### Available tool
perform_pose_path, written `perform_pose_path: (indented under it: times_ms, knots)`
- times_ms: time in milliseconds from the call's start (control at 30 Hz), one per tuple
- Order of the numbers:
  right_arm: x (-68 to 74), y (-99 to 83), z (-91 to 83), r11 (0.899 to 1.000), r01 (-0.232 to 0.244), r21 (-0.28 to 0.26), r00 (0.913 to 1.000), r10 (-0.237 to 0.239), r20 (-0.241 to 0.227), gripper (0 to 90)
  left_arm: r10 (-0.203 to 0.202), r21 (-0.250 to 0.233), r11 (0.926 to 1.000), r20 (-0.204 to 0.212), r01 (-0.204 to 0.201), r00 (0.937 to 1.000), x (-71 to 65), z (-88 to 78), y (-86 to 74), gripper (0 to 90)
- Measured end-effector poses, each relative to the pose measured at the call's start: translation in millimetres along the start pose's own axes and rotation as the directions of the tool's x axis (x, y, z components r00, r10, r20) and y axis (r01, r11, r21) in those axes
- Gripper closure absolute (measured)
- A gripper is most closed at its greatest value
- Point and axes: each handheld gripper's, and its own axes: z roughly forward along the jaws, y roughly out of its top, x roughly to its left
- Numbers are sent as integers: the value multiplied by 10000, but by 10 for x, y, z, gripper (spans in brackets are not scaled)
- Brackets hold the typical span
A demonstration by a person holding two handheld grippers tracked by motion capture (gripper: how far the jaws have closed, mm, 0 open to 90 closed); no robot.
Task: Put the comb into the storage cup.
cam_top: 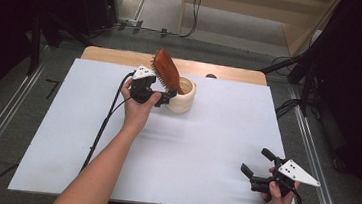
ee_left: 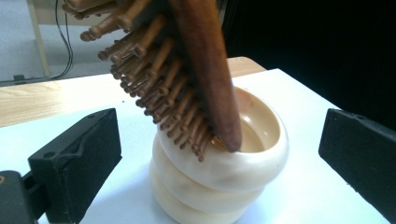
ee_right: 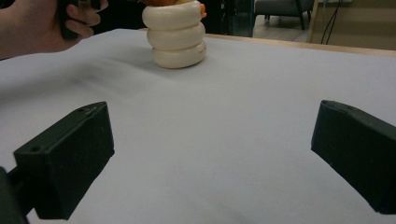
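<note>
One hairbrush stands tilted inside cream holder.

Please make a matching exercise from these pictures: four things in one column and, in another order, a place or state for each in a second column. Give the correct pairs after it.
Things:
1. hairbrush
2. holder
3. left gripper
4. right gripper

Places or states:
A. cream, made of three stacked rings, standing on the white table
B. open, near the front right corner of the table, away from both objects
C. brown wood, leaning with its lower end inside the cream container
D. open, fingers on either side of the cream container

Pairs: 1-C, 2-A, 3-D, 4-B
</note>
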Motion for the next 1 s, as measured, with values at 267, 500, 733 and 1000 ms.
perform_pose_path:
  times_ms: [267,500,733,1000]
  knots:
    - [0,0,2,10000,33,15,10000,-33,23,0,259,-97,9996,93,-258,9996,-43,-115,-54,0]
    - [1,0,4,10000,38,6,10000,-38,20,0,463,-262,9986,192,-458,9987,-95,-242,-97,0]
    - [1,0,4,10000,52,8,10000,-52,22,0,586,-393,9976,355,-571,9977,-130,-374,-149,0]
    - [-2,0,3,10000,27,-14,10000,-27,24,0,659,-620,9961,458,-630,9968,-153,-540,-201,0]
